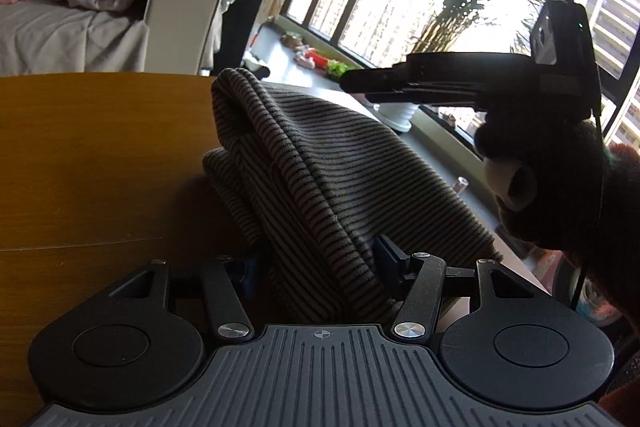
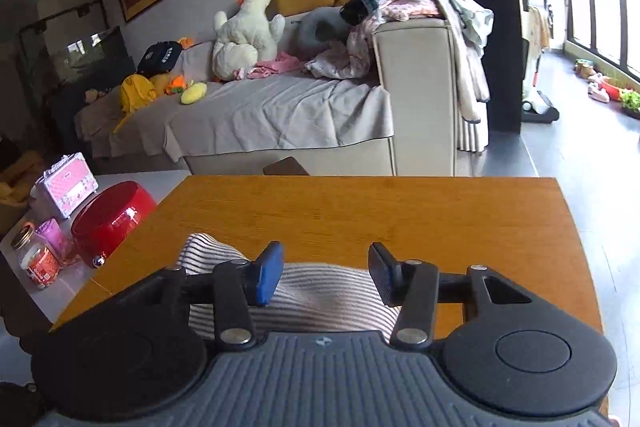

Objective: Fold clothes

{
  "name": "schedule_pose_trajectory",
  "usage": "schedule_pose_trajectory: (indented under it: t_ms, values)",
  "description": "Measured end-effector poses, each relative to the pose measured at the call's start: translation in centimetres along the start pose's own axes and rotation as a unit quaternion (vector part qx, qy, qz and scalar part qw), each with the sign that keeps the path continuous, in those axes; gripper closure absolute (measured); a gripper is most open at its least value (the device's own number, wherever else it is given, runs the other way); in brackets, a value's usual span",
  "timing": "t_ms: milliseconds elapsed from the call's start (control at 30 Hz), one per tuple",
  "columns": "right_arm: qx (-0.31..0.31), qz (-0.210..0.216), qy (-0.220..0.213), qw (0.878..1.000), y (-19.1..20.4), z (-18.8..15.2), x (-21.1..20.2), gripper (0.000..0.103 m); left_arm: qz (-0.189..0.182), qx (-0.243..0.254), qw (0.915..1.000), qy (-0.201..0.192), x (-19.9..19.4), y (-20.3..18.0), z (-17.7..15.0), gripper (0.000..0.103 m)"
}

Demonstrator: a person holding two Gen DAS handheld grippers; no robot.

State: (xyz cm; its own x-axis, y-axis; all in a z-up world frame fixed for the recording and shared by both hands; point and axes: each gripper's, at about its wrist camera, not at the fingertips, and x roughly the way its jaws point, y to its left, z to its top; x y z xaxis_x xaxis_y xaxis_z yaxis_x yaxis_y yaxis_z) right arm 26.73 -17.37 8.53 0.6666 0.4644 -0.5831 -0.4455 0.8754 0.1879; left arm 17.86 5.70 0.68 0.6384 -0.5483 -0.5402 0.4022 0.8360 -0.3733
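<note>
Over table (image 2: 360, 211) — left tongs (image 1: 316, 267) pinch striped garment (image 1: 320, 179); right tongs (image 2: 326, 271) spread.

The left gripper (image 1: 316, 267) is closed on the striped cloth (image 1: 320, 187), which rises between its two fingers. The right gripper (image 2: 326, 273) has its fingers apart, with a wide gap and nothing between them, and it hangs low over the same cloth

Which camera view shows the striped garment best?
The left wrist view. There the striped garment fills the middle, bunched in folds on the wooden table, with the left gripper closed on it. The right wrist view shows only a flat strip behind the open right gripper.
</note>
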Motion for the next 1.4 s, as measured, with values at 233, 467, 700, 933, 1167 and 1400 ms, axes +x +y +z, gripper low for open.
schedule_pose_trajectory:
  t_ms: [233, 467, 700, 933, 1167, 1400]
  values:
    - [-0.076, -0.043, 0.057, 0.995, 1.7, -1.4, 4.4, 0.044, -0.002, 0.004, 1.0000, 0.001, 0.0, 0.3, -0.2, 0.039]
    - [-0.016, -0.041, 0.016, 0.999, 0.2, -2.7, -0.2, 0.022, -0.011, 0.004, 0.9999, -0.009, -0.9, 0.5, 0.3, 0.039]
    - [0.018, -0.046, -0.004, 0.999, -0.6, -5.6, -2.6, 0.022, -0.032, 0.048, 0.9952, -0.079, -2.5, -1.3, 6.1, 0.044]
    - [-0.020, -0.031, -0.057, 0.998, 1.6, -6.2, -6.2, 0.022, 0.026, 0.064, 0.9972, -0.029, 3.0, -0.7, 8.1, 0.049]
    - [-0.142, -0.003, -0.031, 0.989, 7.3, -10.9, -5.5, 0.018, 0.071, 0.053, 0.9960, 0.011, 5.9, 1.2, 7.9, 0.046]
    - [-0.159, -0.016, -0.033, 0.987, 8.4, -11.1, -5.1, 0.014, 0.070, 0.000, 0.9973, 0.020, 5.0, 2.8, 7.7, 0.035]
